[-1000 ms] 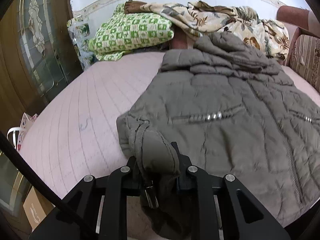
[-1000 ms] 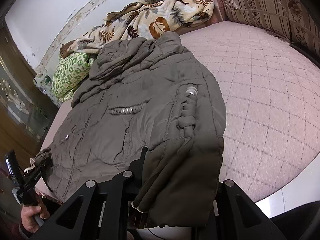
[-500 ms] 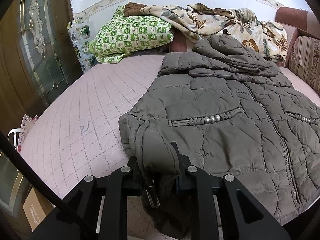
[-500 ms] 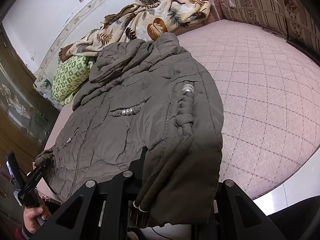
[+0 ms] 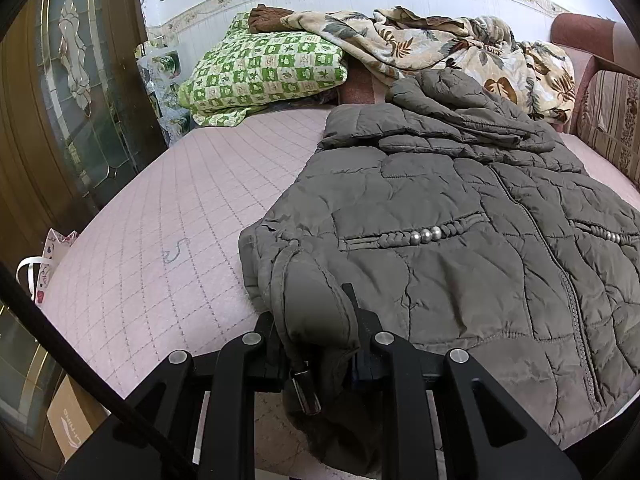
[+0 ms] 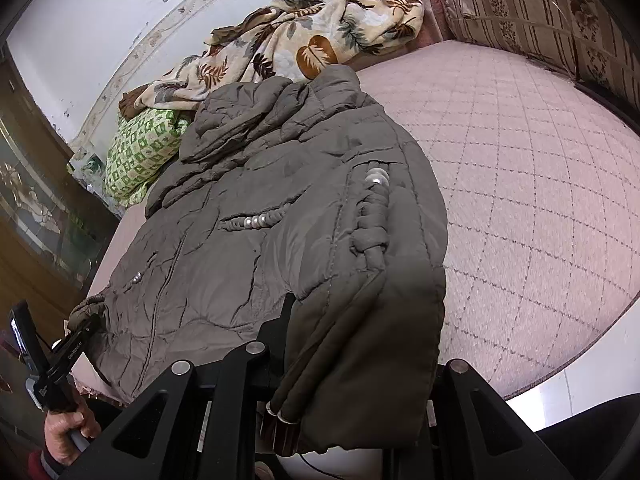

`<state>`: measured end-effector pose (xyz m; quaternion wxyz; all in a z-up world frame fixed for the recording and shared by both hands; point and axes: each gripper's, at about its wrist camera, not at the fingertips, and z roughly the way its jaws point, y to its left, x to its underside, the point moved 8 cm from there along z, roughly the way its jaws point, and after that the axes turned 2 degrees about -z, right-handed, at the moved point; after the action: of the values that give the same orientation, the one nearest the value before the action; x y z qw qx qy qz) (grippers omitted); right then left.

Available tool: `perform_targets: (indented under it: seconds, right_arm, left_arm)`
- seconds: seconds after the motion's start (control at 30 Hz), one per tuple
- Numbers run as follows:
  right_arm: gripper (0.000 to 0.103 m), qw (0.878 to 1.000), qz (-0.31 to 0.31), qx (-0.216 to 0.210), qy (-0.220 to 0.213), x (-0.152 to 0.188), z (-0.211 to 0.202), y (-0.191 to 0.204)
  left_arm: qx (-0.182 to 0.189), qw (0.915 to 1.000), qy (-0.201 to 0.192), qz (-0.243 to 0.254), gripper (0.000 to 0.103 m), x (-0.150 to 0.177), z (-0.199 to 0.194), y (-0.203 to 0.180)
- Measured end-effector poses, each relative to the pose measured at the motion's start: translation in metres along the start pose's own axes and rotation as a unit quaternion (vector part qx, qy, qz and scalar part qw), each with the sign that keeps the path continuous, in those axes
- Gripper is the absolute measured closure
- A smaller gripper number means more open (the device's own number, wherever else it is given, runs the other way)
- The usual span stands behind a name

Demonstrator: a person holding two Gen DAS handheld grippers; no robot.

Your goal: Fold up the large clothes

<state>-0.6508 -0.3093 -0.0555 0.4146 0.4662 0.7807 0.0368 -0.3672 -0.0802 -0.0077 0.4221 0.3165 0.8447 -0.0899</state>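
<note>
At 6 o'clock in my left view, the left gripper (image 5: 318,344) has its fingers pinching a bunched corner of the jacket (image 5: 460,240). In my right view, the right gripper (image 6: 340,360) likewise has its fingers clamped on the jacket's (image 6: 288,208) other hem corner, cloth draping over them. The jacket lies front up on the bed (image 5: 160,220), running toward 12 o'clock, its hood crumpled at the far end. Beyond, at 11 o'clock, sits a green checked pillow (image 5: 264,76); at 1 o'clock a leaf-patterned blanket (image 5: 440,48) is heaped.
</note>
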Motion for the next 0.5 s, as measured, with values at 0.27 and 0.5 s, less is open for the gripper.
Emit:
perform_targets:
  seconds: [0.27, 0.5]
  right_arm:
    - [0.081, 1.0, -0.008, -0.011, -0.008, -0.005, -0.009, 0.006]
    - [0.082, 0.999, -0.025, -0.021, -0.017, -0.011, -0.02, 0.014]
  left_arm:
    - [0.006, 0.9999, -0.007, -0.009, 0.083, 0.001, -0.009, 0.006]
    - [0.013, 0.9997, -0.011, -0.019, 0.083, 0.002, -0.018, 0.011]
